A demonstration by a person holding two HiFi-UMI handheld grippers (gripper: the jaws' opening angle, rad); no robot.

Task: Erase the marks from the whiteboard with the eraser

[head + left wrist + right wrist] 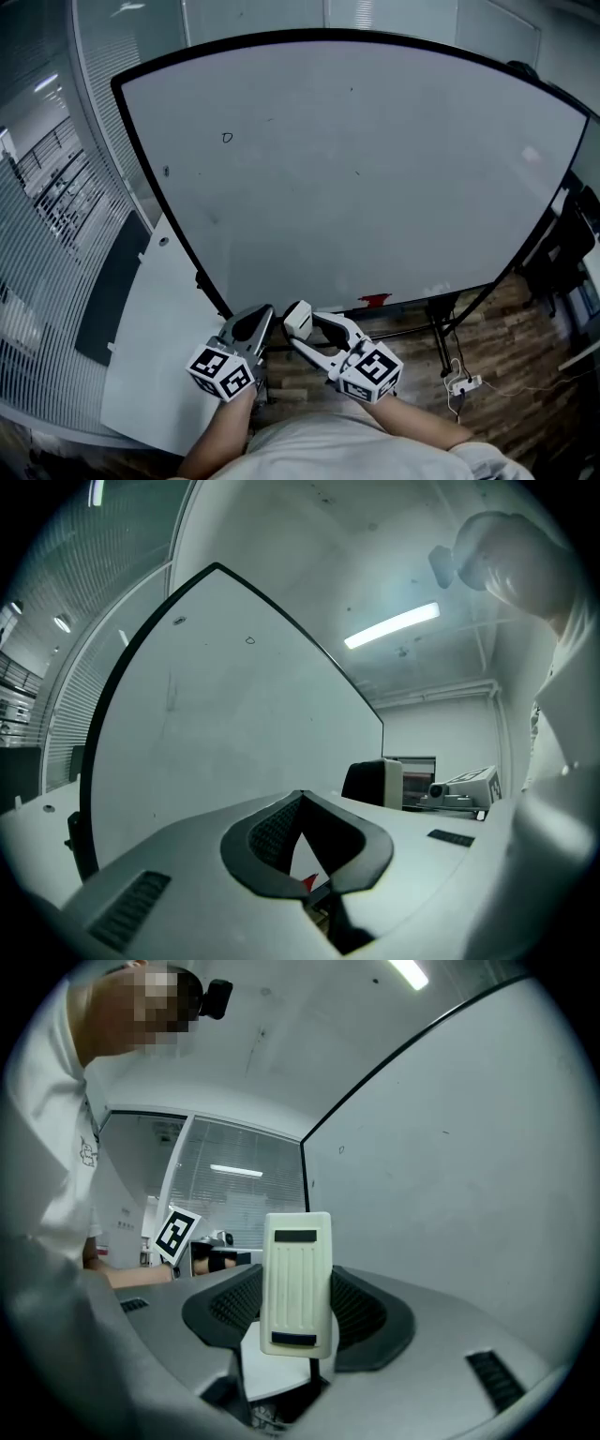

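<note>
Mark (pixel 226 137) on whiteboard (pixel 375 187) too small to read.

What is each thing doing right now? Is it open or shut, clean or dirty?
Whiteboard: upright, mostly clean, a few small marks left.
Ring mark: near the upper left, not erased.
Eraser: held, not touching the whiteboard.
Right gripper: shut on the eraser.
Left gripper: shut, holding nothing.

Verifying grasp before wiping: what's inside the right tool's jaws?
The white eraser, clamped between the right tool's jaws. Its ribbed side shows in the right gripper view; the far side is hidden.
</note>
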